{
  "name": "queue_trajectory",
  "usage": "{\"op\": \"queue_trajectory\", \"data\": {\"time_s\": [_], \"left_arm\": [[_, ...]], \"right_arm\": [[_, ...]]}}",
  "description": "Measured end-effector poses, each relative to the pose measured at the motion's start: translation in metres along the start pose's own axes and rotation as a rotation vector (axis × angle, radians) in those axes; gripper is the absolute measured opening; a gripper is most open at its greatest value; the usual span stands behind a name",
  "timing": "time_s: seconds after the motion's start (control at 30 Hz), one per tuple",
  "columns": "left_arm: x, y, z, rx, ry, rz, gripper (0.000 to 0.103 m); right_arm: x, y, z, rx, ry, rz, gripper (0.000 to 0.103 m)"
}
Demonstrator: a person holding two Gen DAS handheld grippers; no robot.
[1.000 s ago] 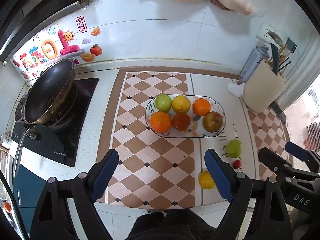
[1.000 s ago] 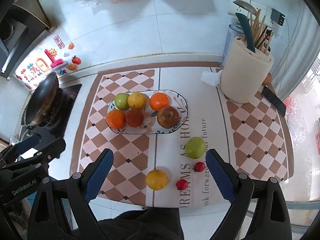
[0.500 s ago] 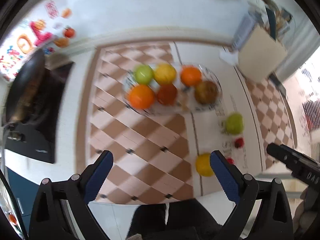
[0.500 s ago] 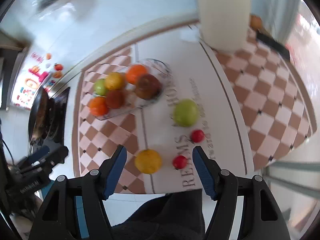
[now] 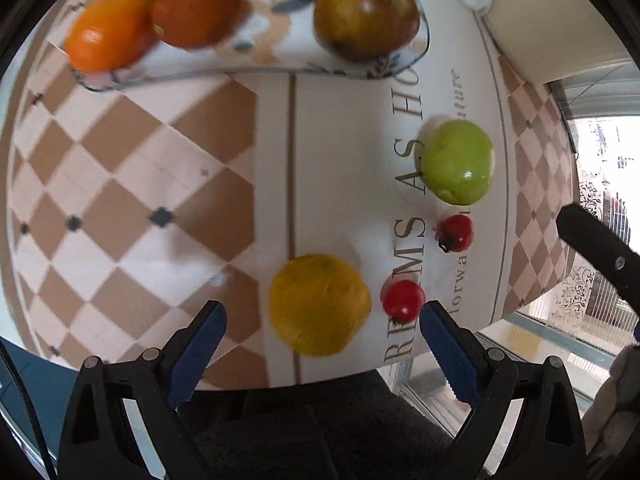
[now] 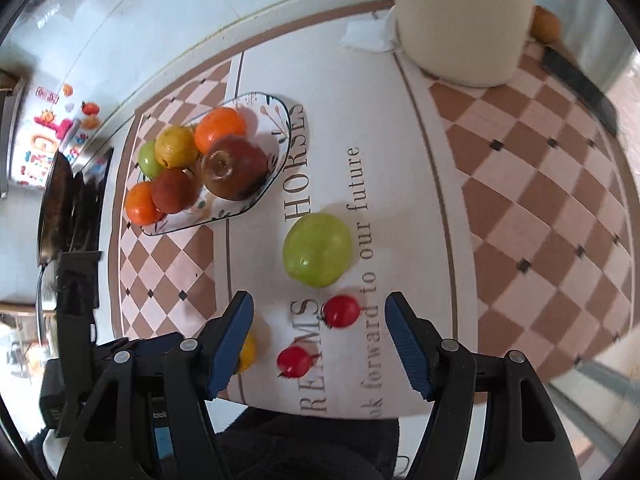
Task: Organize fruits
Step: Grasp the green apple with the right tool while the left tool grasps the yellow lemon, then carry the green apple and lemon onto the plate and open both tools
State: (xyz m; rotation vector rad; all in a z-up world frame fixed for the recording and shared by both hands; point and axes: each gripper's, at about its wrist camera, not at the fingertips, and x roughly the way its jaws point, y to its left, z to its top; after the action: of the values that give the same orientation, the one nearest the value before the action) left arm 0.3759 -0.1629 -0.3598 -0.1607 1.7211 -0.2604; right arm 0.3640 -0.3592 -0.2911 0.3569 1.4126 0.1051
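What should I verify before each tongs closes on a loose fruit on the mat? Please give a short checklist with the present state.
1. Left tongs open wide enough for the yellow fruit: ok, the fruit sits between the pads with room on both sides.
2. Right tongs open, nothing held: ok; its jaws have just been closing, with a small red fruit between them, untouched.
3. Second red fruit clear of the left tongs: not ok, it lies right beside the right pad.
4. Green fruit out of the way: ok.
5. Free space on the plate: cannot tell; six fruits already fill most of it.
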Motion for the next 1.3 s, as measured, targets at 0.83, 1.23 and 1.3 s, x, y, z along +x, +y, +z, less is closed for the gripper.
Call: {"op": "queue_trajectory", "data": {"time_s": [0.83,1.23,1.3], "left_arm": [[0.007,0.027,-0.009,-0.16,-0.06,0.133,0.055],[-0.075,0.022,0.034,-0.281,-0.206,-0.089,0.055],[-0.084,0.023,0.048,-0.303,-0.236,-0.095,0.055]], "right_arm": [[0.108,0.041,0.044,-0.309,0.16,0.021,0.06],[0.068,0.033,0.056,-0.192,0.102,0.165,0.06],[0.06,0.031,0.069,-0.171,0.08,0.185,0.06]]}}
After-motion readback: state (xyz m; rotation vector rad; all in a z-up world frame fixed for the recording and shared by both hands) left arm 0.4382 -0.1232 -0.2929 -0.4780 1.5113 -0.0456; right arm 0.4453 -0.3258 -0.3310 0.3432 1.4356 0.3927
